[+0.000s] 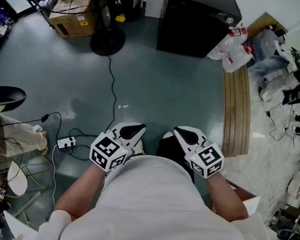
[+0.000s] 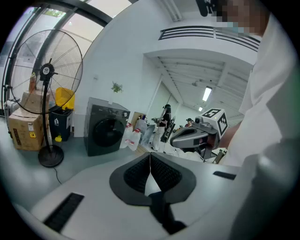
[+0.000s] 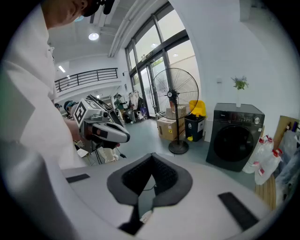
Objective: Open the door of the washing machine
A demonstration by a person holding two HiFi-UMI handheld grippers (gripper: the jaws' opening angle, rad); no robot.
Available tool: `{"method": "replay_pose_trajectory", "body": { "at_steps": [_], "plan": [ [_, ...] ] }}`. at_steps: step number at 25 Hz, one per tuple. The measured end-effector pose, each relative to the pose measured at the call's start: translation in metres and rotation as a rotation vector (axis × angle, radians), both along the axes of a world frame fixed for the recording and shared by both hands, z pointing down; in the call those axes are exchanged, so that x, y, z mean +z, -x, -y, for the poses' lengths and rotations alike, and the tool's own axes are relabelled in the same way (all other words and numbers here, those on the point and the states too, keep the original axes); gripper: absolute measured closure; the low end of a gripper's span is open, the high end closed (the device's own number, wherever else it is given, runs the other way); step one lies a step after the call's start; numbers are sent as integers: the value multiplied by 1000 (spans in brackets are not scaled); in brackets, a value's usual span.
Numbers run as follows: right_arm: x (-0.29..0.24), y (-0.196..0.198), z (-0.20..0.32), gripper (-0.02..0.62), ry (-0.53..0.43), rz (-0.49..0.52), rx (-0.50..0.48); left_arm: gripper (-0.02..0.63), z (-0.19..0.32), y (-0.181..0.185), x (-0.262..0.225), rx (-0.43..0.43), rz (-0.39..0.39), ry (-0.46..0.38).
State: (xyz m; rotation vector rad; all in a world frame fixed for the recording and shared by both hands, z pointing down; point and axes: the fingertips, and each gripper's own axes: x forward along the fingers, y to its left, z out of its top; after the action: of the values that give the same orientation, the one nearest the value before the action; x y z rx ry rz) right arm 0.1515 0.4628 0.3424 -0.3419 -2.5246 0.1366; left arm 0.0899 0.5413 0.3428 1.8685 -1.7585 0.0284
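Left tool (image 1: 134,129) and right tool (image 1: 183,133): jaws closed, nothing held, side by side. Washing machine (image 1: 195,22) stands at the floor's (image 1: 158,86) far edge, well apart from both tools, its door (image 3: 233,140) shut.

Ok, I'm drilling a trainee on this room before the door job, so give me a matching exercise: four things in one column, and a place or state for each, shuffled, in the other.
Things:
1. washing machine
2. fan
3. cardboard box
4. white bags

Places and states:
A. right beside the fan's base
B. its round door is shut
C. next to the washing machine
D. upright on a round black base

Pairs: 1-B, 2-D, 3-A, 4-C.
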Motion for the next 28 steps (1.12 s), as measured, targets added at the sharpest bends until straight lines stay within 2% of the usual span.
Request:
{"method": "replay_pose_trajectory", "body": {
  "at_steps": [7,12,17,21,23,28],
  "plan": [
    [13,18,46,589,20,-20,19,588,49,25,12,25,9,29],
    [21,51,97,589,43,-5,30,588,102,54,15,27,34,52],
    [14,89,161,589,43,32,13,588,175,87,4,43,108,70],
    [5,110,209,586,49,52,14,586,224,119,-1,21,157,92],
    [9,116,233,527,64,53,23,586,248,133,3,10,175,97],
    [34,126,279,515,85,36,67,586,295,165,26,-7,169,103]
  ]
}}
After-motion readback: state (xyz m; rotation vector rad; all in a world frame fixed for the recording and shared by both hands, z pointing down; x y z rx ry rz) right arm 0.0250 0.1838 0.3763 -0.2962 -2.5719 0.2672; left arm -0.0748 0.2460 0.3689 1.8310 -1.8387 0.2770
